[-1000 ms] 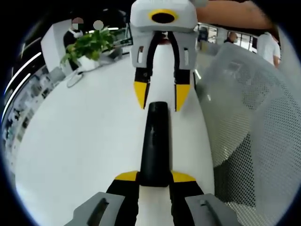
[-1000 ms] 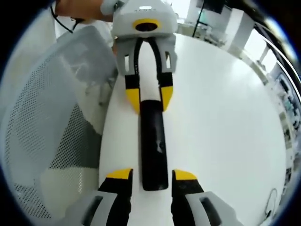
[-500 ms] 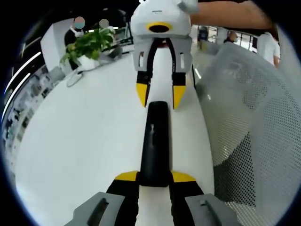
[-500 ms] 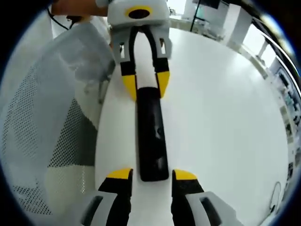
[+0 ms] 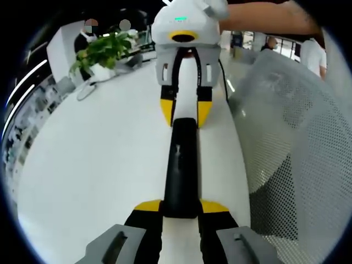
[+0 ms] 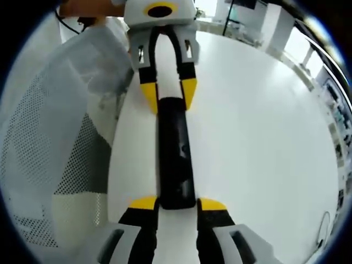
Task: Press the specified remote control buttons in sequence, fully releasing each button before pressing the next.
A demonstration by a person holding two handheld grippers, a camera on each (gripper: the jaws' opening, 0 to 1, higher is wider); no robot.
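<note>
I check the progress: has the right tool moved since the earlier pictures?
Yes. In the left gripper view the right tool has come closer along the white table; its yellow tips now flank the far end of the black remote.

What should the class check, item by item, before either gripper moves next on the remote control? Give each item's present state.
1. Remote control flat on the white table: ok.
2. Left gripper closed on the remote's near end: ok, its yellow tips flank it closely.
3. Right gripper at the opposite end: ok, tips beside the remote; firm contact cannot tell.
4. Which button is the target: cannot tell, buttons too dark to read.
5. Mesh chair away from the remote: ok.
6. Remote fully in view: ok.
</note>
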